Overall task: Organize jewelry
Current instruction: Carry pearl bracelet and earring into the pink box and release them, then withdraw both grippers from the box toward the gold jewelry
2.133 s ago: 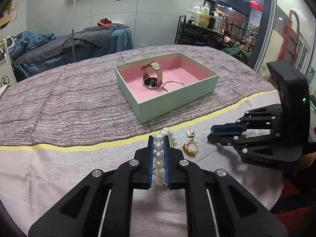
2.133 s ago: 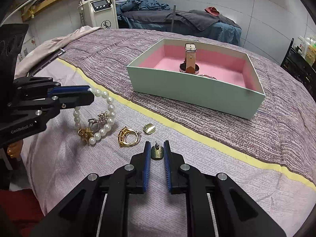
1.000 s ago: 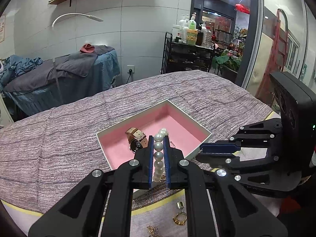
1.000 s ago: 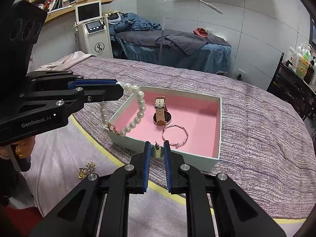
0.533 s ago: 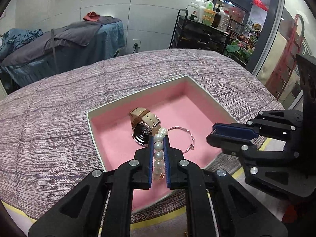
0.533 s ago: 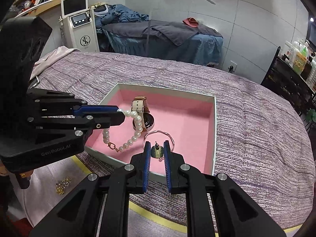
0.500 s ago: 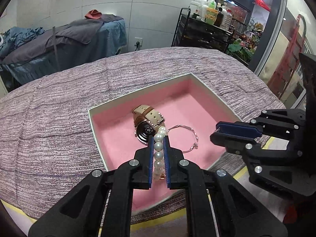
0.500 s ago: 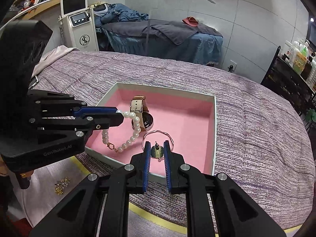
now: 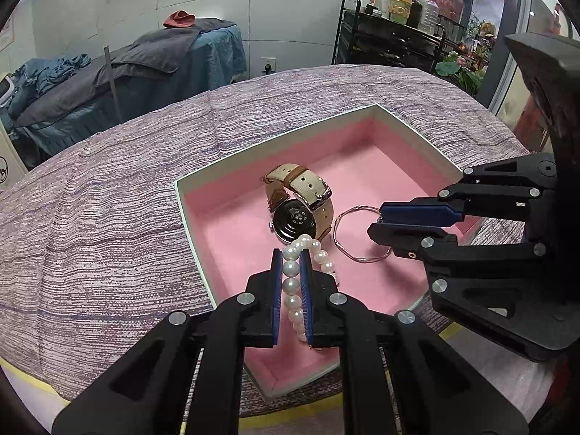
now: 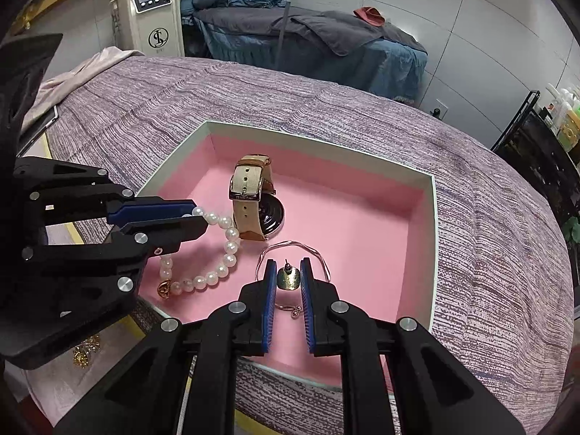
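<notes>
drop-off step: left gripper (image 9: 290, 264) clamps the pearl bracelet (image 10: 221, 250), right gripper (image 10: 287, 279) pinches a gold earring (image 10: 289, 277), both over the pink box (image 10: 433, 253) (watch (image 10: 253, 206) already inside). next up, probably lower and let go.

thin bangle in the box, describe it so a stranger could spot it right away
Find the pink-lined box on the purple bedspread. Beside the tan-strapped watch lies the bangle, a bare wavy wire hoop, unlike the beaded pearl bracelet.
</notes>
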`<state>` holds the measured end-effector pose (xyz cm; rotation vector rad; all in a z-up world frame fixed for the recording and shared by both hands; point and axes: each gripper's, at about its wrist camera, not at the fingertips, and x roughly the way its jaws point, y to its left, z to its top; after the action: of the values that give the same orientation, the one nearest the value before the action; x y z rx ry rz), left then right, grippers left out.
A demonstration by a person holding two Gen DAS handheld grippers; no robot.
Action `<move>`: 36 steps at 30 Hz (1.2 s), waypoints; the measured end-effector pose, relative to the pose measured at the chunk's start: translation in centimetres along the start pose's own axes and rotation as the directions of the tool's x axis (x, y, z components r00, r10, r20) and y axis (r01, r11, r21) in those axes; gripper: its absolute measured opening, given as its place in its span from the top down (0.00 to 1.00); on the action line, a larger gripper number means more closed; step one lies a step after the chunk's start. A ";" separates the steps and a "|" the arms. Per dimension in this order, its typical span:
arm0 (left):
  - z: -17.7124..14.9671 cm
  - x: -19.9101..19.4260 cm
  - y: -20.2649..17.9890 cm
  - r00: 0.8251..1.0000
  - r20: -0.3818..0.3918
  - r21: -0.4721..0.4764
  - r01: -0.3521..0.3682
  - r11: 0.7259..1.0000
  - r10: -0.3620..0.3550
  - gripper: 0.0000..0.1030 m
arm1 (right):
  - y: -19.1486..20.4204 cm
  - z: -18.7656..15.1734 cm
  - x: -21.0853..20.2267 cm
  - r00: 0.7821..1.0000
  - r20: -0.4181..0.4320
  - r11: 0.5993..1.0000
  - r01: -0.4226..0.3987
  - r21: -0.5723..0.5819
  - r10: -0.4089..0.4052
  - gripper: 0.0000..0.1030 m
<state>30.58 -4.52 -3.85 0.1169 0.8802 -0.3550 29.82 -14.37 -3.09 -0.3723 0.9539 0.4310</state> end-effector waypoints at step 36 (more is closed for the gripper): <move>-9.3 -10.3 1.5 0.976 0.209 -0.168 -0.026 0.985 0.061 0.07 | 3.1 -6.6 -9.3 0.967 0.252 0.998 -0.043 0.053 0.029 0.16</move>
<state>18.26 1.77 -1.83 -0.0544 0.6895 -0.2474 18.97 -16.62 0.90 -0.2408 0.7246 0.4706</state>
